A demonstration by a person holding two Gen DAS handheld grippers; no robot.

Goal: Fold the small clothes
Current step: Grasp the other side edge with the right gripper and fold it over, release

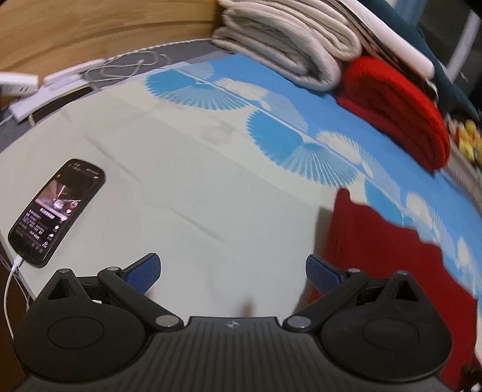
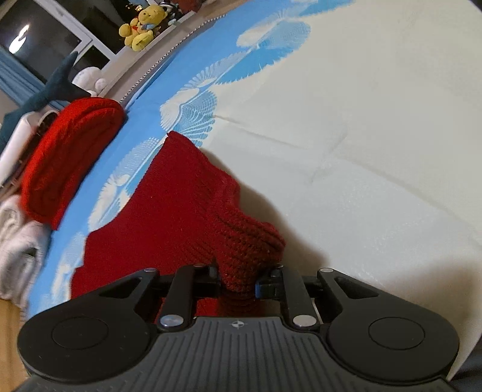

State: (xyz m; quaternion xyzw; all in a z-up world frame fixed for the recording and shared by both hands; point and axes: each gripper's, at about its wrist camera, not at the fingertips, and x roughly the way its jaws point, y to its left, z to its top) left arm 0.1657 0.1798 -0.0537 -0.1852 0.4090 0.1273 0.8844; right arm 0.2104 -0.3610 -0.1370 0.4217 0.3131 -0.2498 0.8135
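My right tool (image 2: pixel 238 282) is clenched on a bunched end of one dark red knitted garment (image 2: pixel 180 211), the knit squeezed between its two fingers and rising in a ribbed hump just ahead of them. The rest of that garment spreads flat away to the left across the bed sheet (image 2: pixel 361 150), partly on the cream area and partly on the blue band with white fan patterns. My left tool (image 1: pixel 233 274) is released, its two blue pads (image 1: pixel 144 273) standing wide apart above bare cream sheet with nothing between them; the same dark red garment (image 1: pixel 376 256) lies just to the right of its right finger.

At the far edge of the bed I count one folded bright red knit (image 1: pixel 397 111) and, beside it, one folded pile of pale grey-white cloth (image 1: pixel 286 51), the two touching. One phone (image 1: pixel 57 211) with a lit screen lies on the sheet to the left, a white cable plugged into its near end. One yellow plush bear (image 2: pixel 141 27) sits on the ledge behind the bed, and one dark blue plush shark (image 2: pixel 57 84) lies near the folded red knit.
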